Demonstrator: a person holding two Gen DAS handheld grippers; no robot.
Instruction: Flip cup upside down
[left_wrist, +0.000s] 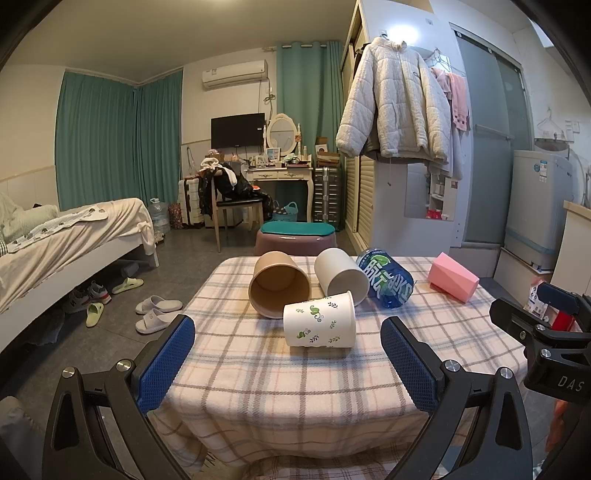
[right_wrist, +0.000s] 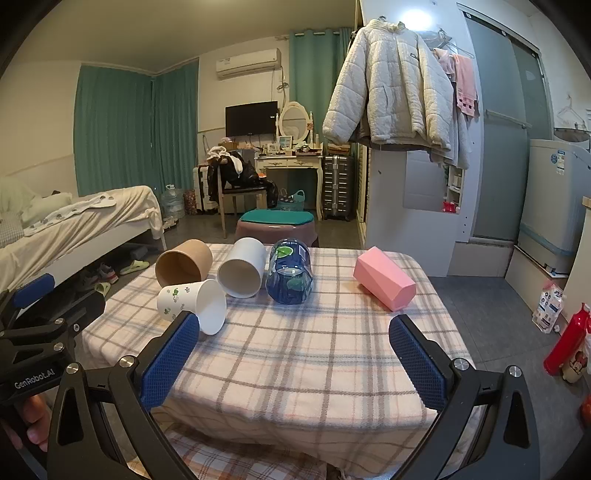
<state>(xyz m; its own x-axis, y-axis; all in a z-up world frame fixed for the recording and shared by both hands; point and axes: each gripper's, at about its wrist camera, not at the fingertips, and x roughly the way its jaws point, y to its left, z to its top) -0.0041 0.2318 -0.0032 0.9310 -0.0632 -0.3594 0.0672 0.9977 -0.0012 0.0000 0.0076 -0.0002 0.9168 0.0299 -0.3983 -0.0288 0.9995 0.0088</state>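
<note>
Both hand-held grippers, left (left_wrist: 288, 363) and right (right_wrist: 293, 363), hover level, jaws spread; 5 cups (left_wrist: 319, 320) lie sideways.

The left black gripper with blue bumpy pads (left_wrist: 288, 354) has its two fingers spread wide apart, holding nothing, and the right black gripper with blue bumpy pads (right_wrist: 293, 354) looks the same

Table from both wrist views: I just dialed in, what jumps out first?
Five cups lie tipped on their sides on the plaid tablecloth: a brown paper cup, a plain white cup, a leaf-print paper cup nearest, a blue printed cup, and a pink faceted cup off alone to the right. Both the left gripper and right gripper hover open, holding nothing.
</note>
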